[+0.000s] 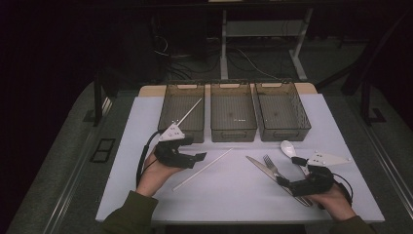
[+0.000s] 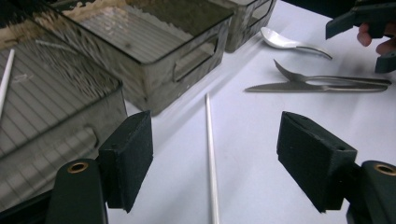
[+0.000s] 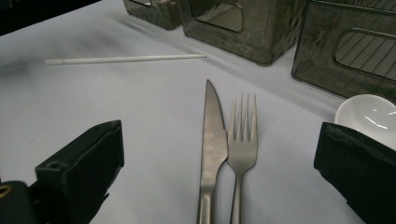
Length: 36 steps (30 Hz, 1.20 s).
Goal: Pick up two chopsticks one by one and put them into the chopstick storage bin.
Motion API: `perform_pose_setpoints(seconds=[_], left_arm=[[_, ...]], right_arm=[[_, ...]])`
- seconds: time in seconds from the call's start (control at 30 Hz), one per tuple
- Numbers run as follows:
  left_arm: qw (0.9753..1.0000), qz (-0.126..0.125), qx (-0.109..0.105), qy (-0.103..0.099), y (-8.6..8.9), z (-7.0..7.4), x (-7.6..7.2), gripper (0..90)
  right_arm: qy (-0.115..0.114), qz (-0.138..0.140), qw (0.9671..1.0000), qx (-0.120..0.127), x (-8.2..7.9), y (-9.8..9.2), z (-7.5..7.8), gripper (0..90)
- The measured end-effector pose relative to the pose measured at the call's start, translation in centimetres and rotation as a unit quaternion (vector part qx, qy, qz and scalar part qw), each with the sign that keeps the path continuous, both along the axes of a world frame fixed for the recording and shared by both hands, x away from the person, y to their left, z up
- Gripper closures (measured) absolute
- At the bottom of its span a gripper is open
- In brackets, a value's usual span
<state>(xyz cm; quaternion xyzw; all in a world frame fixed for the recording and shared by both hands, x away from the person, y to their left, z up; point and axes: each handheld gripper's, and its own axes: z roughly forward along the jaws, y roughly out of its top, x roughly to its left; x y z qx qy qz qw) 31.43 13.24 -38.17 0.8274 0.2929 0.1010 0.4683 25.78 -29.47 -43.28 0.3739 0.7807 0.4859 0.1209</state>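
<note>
The white stick (image 1: 202,169) lies on the mat, long axis diagonal, far end toward the 3 bins (image 1: 234,118). The left gripper (image 2: 215,158) straddles it, jaws apart. The right gripper (image 3: 219,172), jaws apart, frames 1 knife (image 3: 211,140) and 1 fork (image 3: 243,144).

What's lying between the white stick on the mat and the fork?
Only the knife, lying right beside the fork; between the knife and the white stick the mat is bare. The high view and the right gripper view both show this.
</note>
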Motion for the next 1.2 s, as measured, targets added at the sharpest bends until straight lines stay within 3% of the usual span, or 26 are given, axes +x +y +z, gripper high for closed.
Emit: perform_pose_setpoints(seconds=[0.33,0.57,0.83,1.2], left_arm=[[0.9999,0.004,0.012,0.004,0.6,-2.5,-1.4,25.7],[0.9997,-0.003,0.023,0.012,0.4,-3.3,-1.3,27.9],[0.9994,-0.004,0.023,0.026,0.2,-3.9,-0.7,47.0],[0.9973,-0.014,0.051,0.050,-0.9,-5.2,0.2,65.1]], right_arm=[[-0.004,0.001,1.0000,-0.001,-0.2,0.0,0.1,1.7],[-0.005,0.003,1.0000,-0.001,-0.3,0.0,0.1,1.7],[-0.004,0.003,1.0000,-0.004,-0.3,0.1,0.1,1.7],[-0.005,0.003,1.0000,-0.005,-0.3,0.1,0.0,1.7]])
